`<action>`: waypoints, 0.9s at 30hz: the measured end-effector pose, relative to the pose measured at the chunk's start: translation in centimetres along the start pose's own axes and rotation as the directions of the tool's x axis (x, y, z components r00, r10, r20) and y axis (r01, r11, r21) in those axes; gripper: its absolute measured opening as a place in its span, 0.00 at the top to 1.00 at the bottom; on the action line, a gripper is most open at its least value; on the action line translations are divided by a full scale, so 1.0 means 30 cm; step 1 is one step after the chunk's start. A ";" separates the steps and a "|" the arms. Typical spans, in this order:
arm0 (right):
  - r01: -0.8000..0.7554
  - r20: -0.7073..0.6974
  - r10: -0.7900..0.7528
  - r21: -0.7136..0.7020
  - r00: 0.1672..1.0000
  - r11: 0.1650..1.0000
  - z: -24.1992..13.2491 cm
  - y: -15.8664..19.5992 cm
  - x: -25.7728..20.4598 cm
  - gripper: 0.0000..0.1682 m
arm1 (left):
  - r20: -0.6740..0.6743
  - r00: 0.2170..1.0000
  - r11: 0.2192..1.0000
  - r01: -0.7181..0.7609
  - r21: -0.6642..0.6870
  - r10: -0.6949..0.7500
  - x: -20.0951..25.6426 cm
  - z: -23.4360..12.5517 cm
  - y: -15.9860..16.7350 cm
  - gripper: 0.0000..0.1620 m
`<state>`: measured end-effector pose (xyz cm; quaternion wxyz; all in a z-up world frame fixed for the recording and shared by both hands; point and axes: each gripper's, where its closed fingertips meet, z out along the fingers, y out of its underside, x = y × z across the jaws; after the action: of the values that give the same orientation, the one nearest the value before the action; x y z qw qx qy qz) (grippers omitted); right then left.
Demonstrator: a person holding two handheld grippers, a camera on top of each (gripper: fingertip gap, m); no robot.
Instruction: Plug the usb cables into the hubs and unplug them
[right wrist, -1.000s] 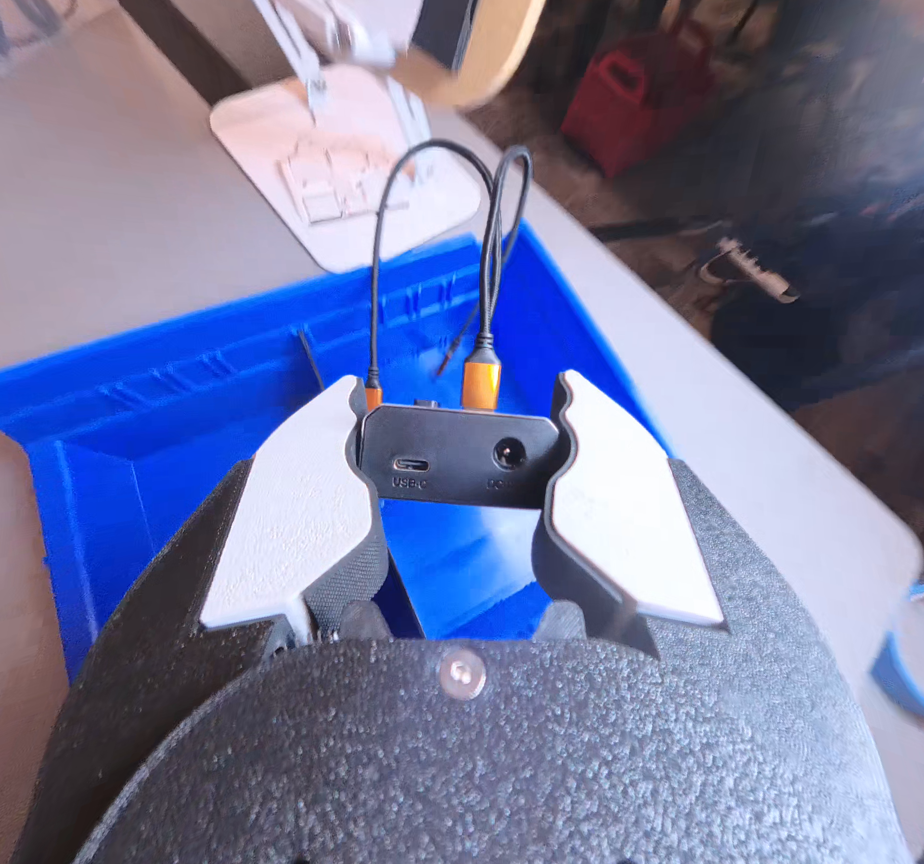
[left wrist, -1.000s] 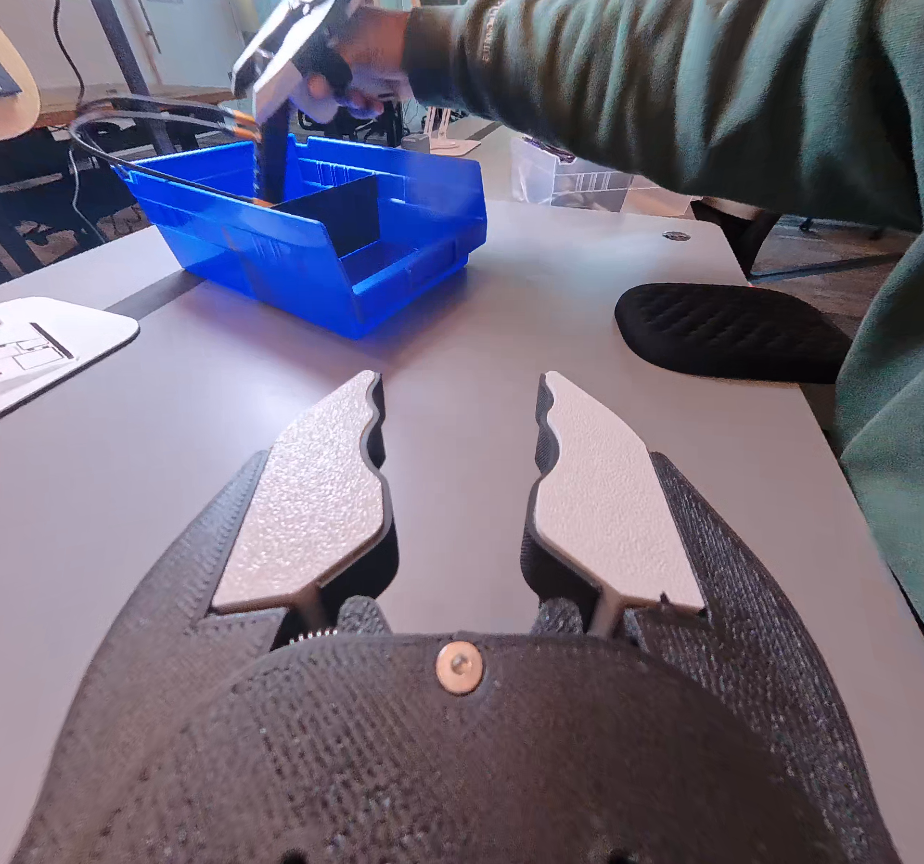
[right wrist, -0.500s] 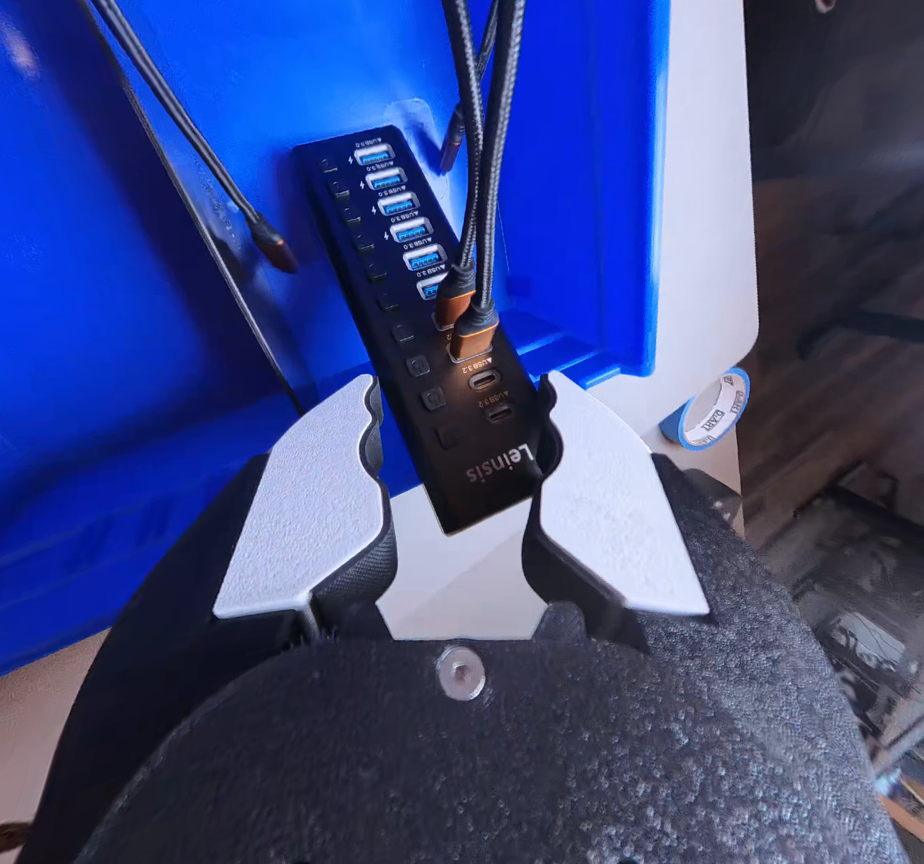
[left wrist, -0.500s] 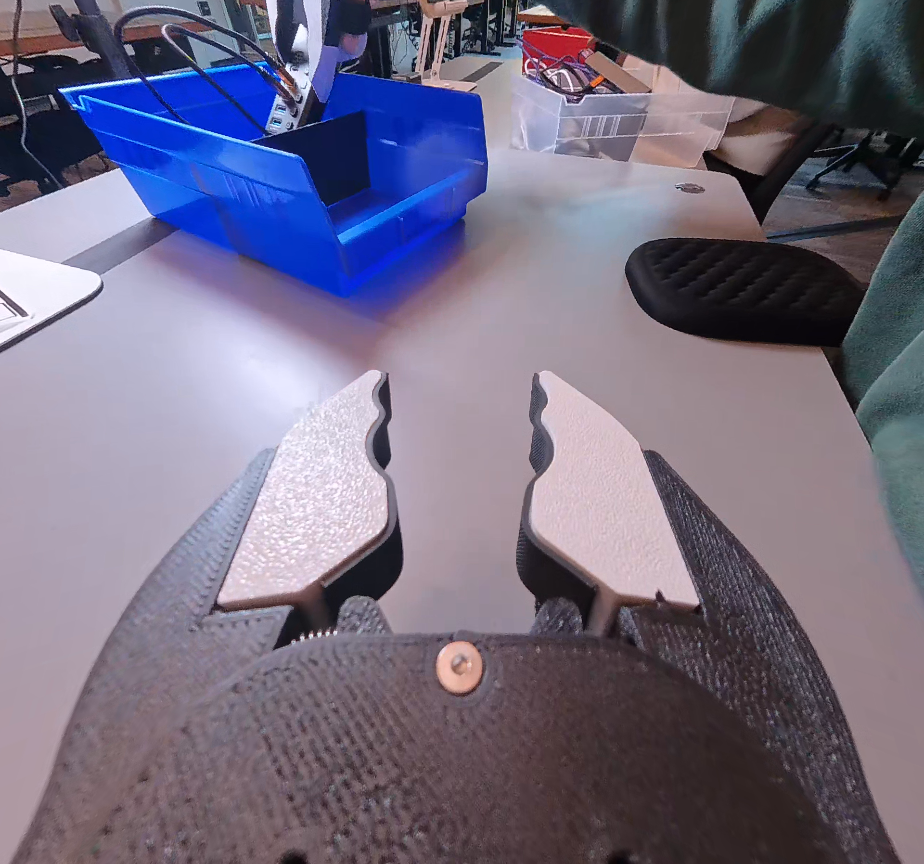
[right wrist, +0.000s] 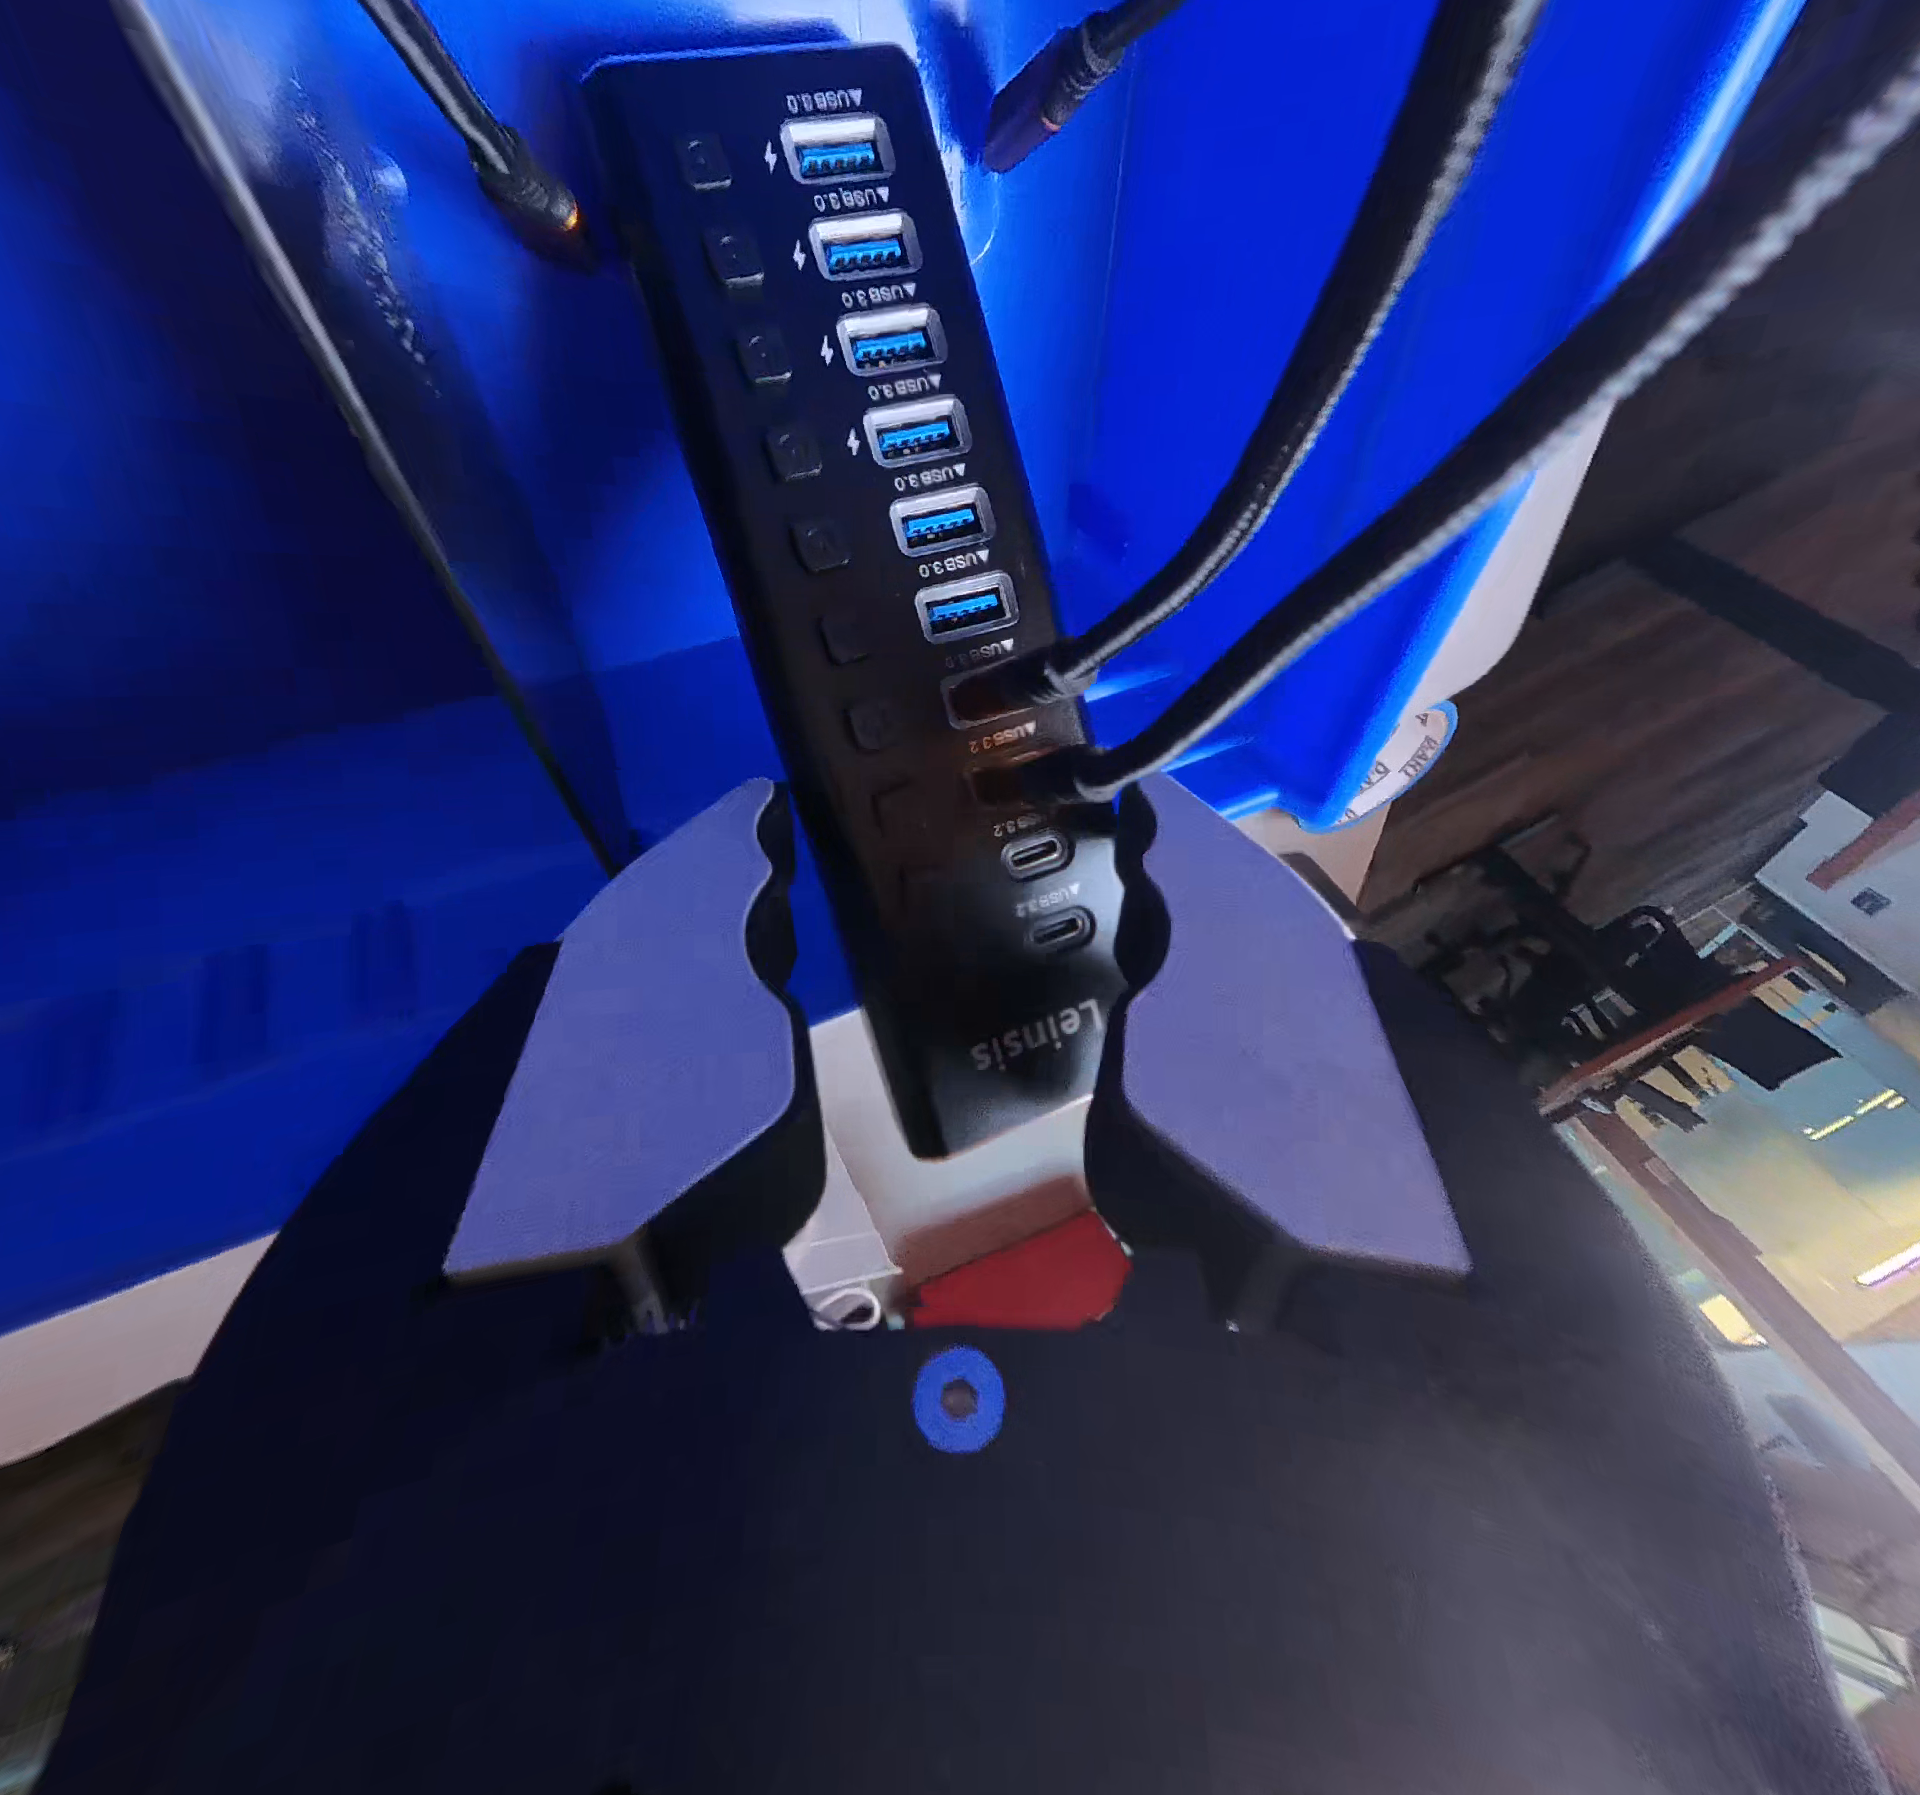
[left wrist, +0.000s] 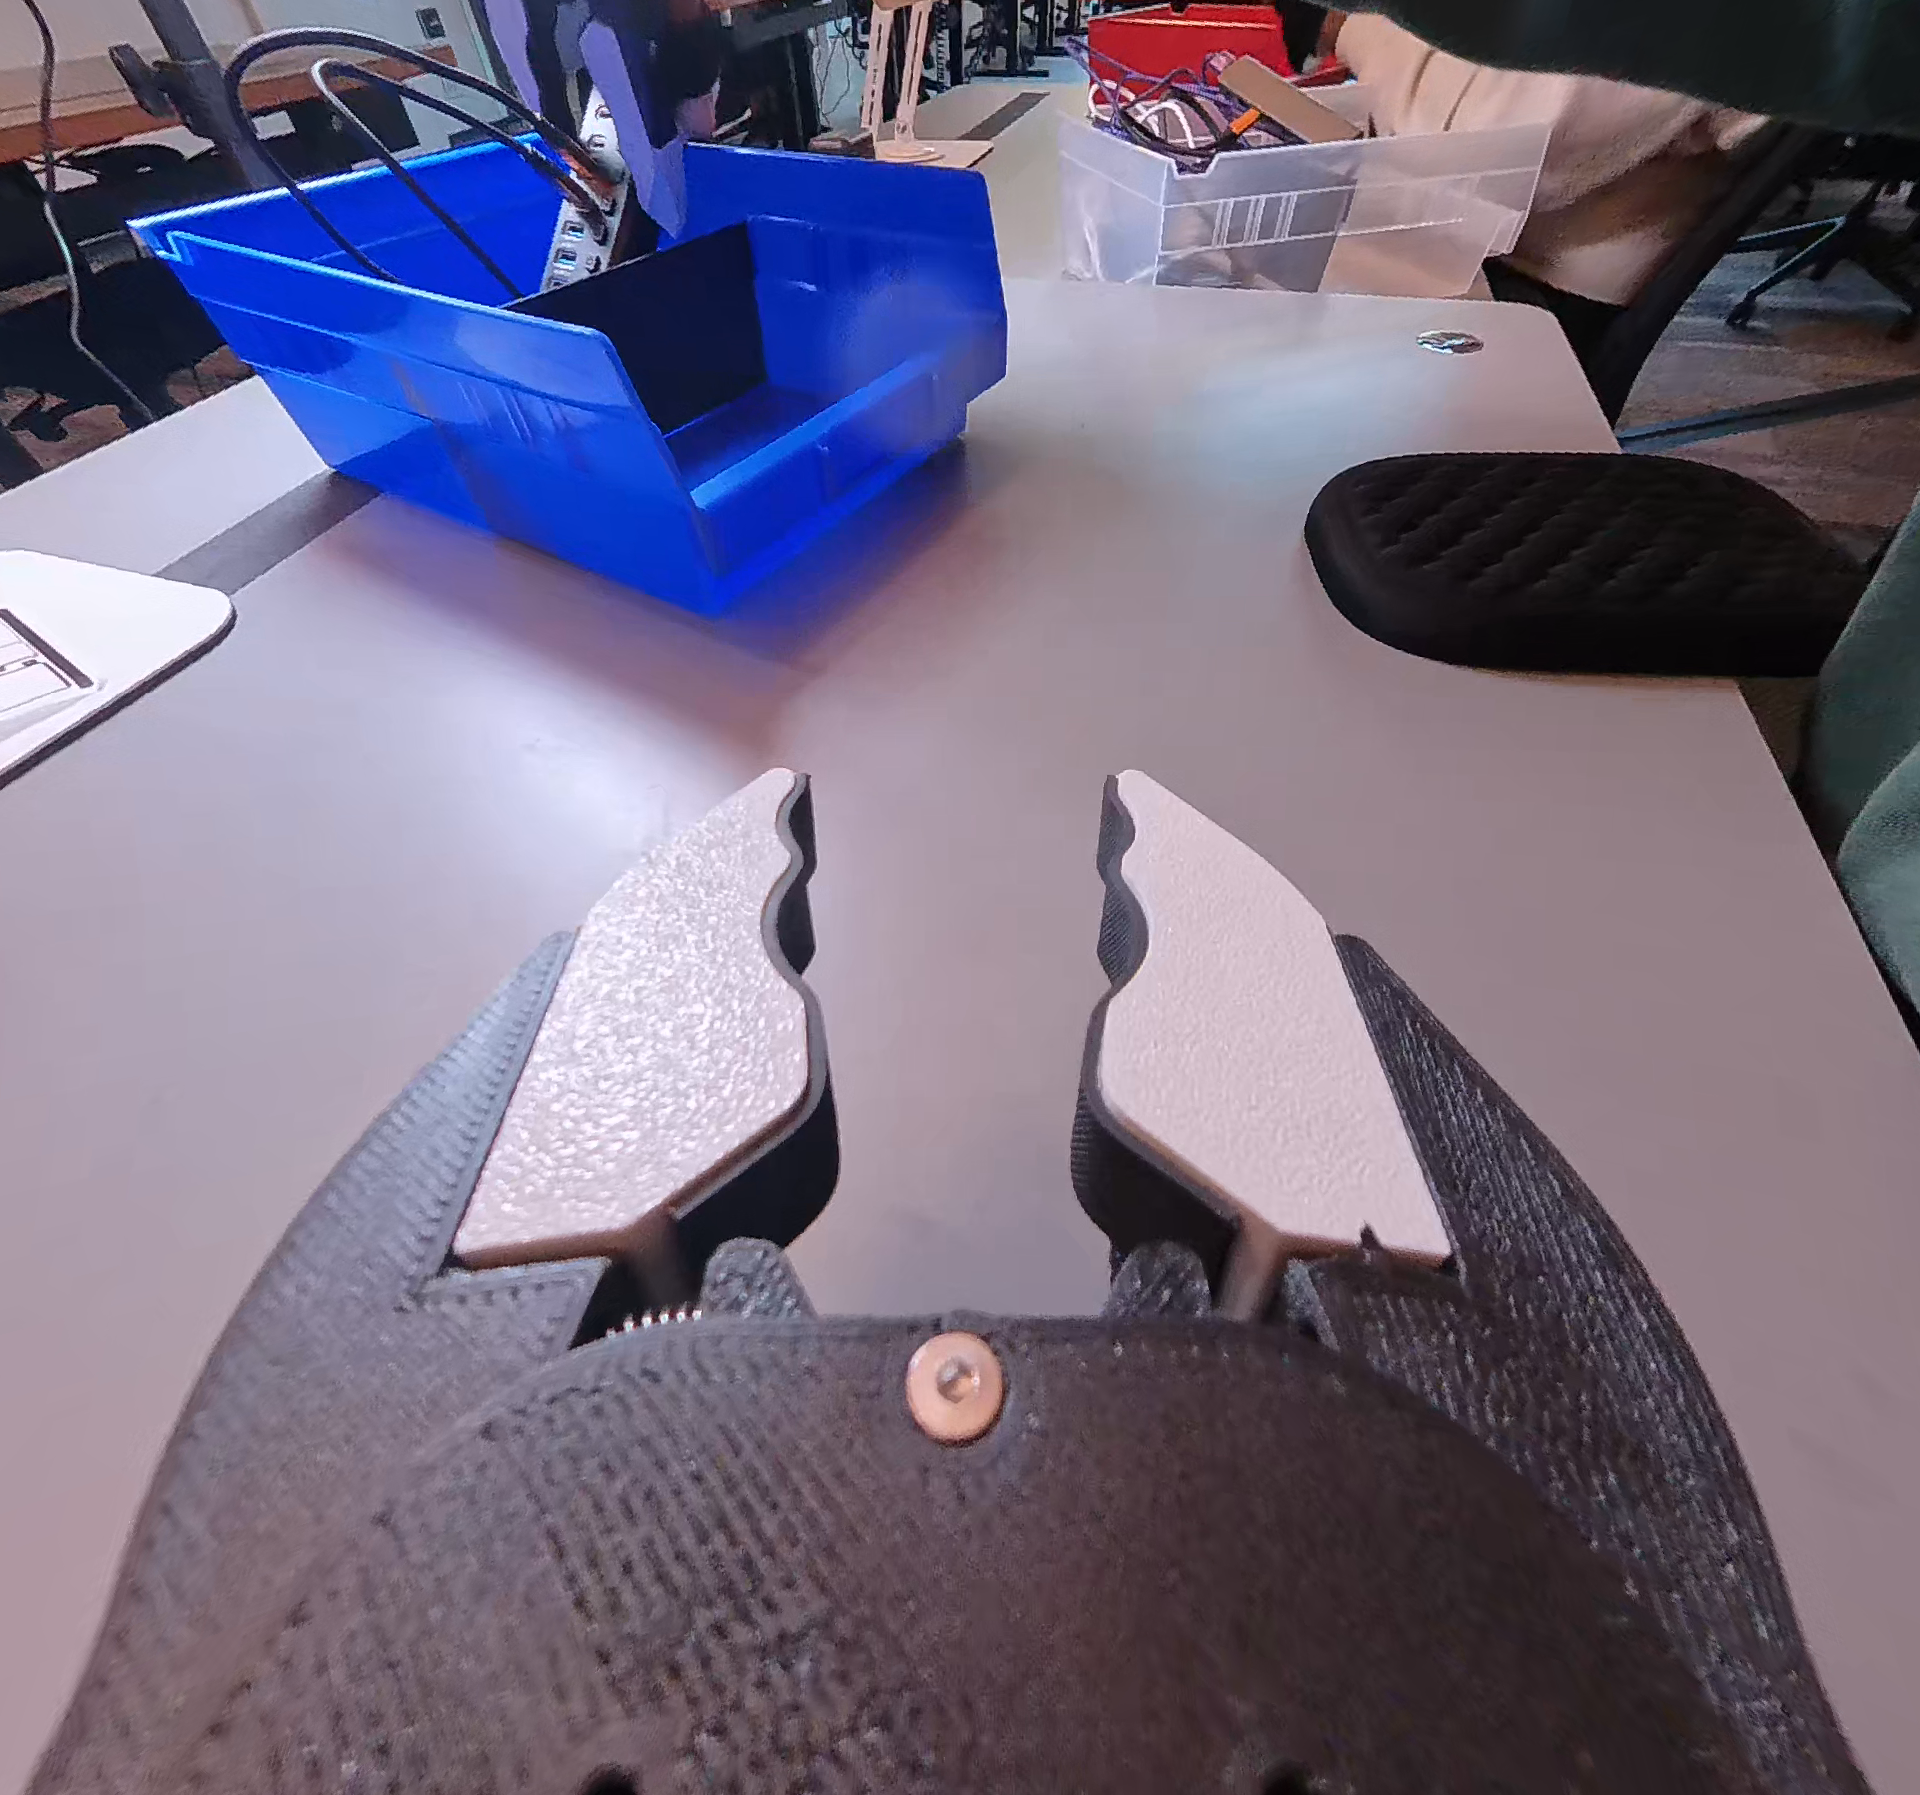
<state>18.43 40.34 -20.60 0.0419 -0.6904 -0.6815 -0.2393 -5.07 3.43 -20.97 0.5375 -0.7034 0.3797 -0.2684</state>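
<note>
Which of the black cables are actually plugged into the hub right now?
The two braided cables coming in from the right, plugged in nearest the right tongs gripping the hub. The other two cable ends hang loose over the blue bin.

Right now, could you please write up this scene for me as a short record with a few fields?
Setting: grey table with a blue bin on it
Right gripper: shut on the black hub, holding it by its near end inside the bin
Left gripper: open, empty, low over the table
Cables: two black ones plugged into the hub, side by side
Loose plugs: two hang near the hub, unplugged
Free ports: six blue ones above the cables, two small ones below
Also present: clear box, black pad
</note>
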 end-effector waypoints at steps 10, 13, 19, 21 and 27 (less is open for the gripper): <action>-0.040 0.071 0.023 0.242 0.997 0.969 -0.042 -0.098 0.040 0.65 | -0.019 1.000 1.000 -0.009 -0.008 0.008 0.003 -0.004 0.003 0.68; -0.108 0.085 0.081 0.404 0.993 0.908 -0.067 -0.180 0.062 0.65 | -0.023 1.000 1.000 -0.006 -0.023 0.006 0.002 0.001 0.017 0.68; -0.046 0.018 0.042 0.304 0.999 0.952 0.063 -0.226 0.053 0.66 | -0.020 1.000 0.999 -0.002 -0.033 0.001 -0.005 0.002 0.027 0.68; -0.044 0.023 0.039 0.246 0.999 0.968 0.109 -0.222 0.034 0.66 | -0.016 1.000 1.000 -0.003 -0.029 0.002 -0.008 0.000 0.025 0.68; -0.147 -0.020 0.165 0.357 0.986 0.923 -0.021 -0.180 0.061 0.63 | 0.035 0.999 0.999 0.024 0.028 -0.025 -0.044 -0.043 -0.033 0.69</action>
<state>12.98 42.15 -20.77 0.2011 -0.7175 -0.6549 -0.1256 -6.60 3.94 -19.63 0.5504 -0.7050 0.3581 -0.2678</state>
